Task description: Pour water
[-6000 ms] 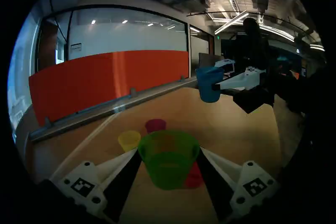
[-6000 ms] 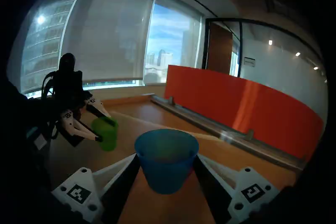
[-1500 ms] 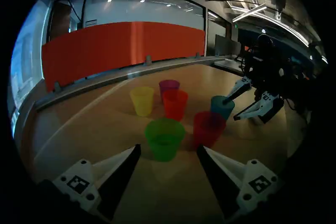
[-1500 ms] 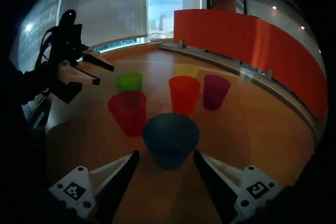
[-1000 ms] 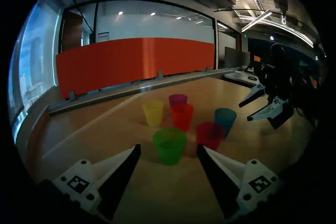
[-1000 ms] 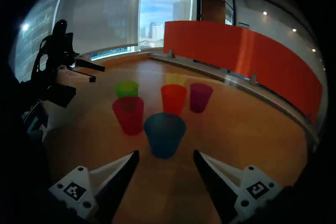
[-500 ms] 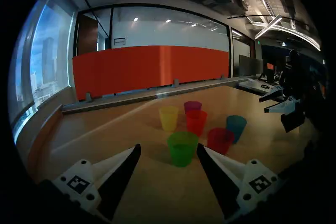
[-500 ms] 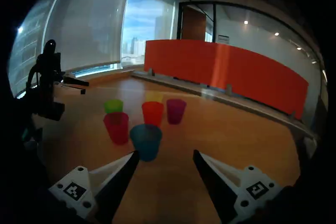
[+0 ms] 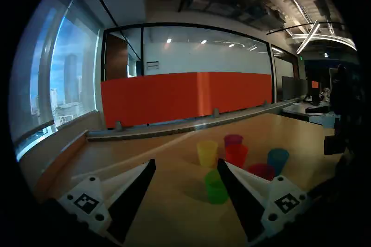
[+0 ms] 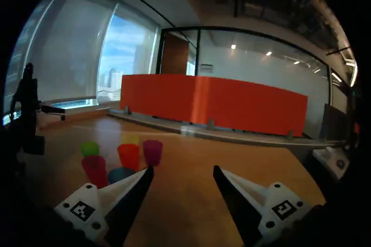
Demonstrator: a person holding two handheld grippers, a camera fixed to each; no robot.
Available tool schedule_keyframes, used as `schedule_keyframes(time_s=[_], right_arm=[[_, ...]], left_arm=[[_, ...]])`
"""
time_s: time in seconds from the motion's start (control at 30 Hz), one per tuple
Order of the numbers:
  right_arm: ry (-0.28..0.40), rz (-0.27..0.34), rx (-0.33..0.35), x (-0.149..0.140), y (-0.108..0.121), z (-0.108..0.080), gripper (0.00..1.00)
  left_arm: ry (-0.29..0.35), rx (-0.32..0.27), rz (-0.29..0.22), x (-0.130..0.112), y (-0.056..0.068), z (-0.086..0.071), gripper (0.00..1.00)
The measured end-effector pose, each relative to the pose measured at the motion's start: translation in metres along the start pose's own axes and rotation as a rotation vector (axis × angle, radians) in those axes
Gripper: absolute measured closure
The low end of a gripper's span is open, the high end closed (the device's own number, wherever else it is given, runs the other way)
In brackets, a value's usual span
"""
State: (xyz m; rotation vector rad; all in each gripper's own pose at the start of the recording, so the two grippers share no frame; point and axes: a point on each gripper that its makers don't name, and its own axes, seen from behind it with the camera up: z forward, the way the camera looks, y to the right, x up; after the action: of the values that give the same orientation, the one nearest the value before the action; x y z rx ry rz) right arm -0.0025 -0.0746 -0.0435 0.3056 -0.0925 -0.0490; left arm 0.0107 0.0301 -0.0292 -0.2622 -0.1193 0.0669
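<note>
Left gripper view, near to far: left claw spread and empty over the counter, green cup upright beyond its tips, other cups clustered behind. Right gripper view: right claw spread and empty, blue cup near its left finger. Probably sits between pours; next calls for closing on one cup and tipping it over another.

Six cups stand grouped on the table, ahead of the left gripper and to its right; the nearest cup lies in line with its right finger. Behind the table runs a rail, then a partition (a window lies leftward). In the right gripper view, the cups lie left of the right gripper.
</note>
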Motion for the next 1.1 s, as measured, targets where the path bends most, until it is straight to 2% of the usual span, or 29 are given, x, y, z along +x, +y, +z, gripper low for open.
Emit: schedule_keyframes(time_s=[0.2, 0.4, 0.5, 0.6, 0.8, 0.97, 1.1], right_arm=[[0.072, 0.005, -0.108, 0.015, 0.019, 0.003, 0.01], [0.129, 0.008, -0.195, 0.028, 0.036, 0.001, 0.01], [0.146, 0.021, -0.247, 0.03, 0.046, 0.0, 0.01], [0.151, 0.029, -0.268, 0.031, 0.05, 0.003, 0.01], [0.158, 0.043, -0.295, 0.037, 0.059, 0.008, 0.01], [0.16, 0.064, -0.305, 0.039, 0.063, 0.012, 0.01], [0.164, 0.076, -0.305, 0.041, 0.063, 0.013, 0.01]], left_arm=[[0.072, 0.056, -0.016, 0.02, -0.005, 0.005, 0.01], [0.099, 0.089, -0.026, 0.023, -0.005, 0.01, 0.01], [0.109, 0.113, -0.042, 0.022, -0.009, 0.013, 0.01], [0.115, 0.138, -0.057, 0.021, -0.014, 0.013, 0.01], [0.13, 0.199, -0.029, 0.021, -0.023, 0.007, 0.01], [0.13, 0.238, -0.005, 0.01, -0.028, 0.006, 0.01], [0.125, 0.253, -0.009, -0.003, -0.031, 0.008, 0.01]])
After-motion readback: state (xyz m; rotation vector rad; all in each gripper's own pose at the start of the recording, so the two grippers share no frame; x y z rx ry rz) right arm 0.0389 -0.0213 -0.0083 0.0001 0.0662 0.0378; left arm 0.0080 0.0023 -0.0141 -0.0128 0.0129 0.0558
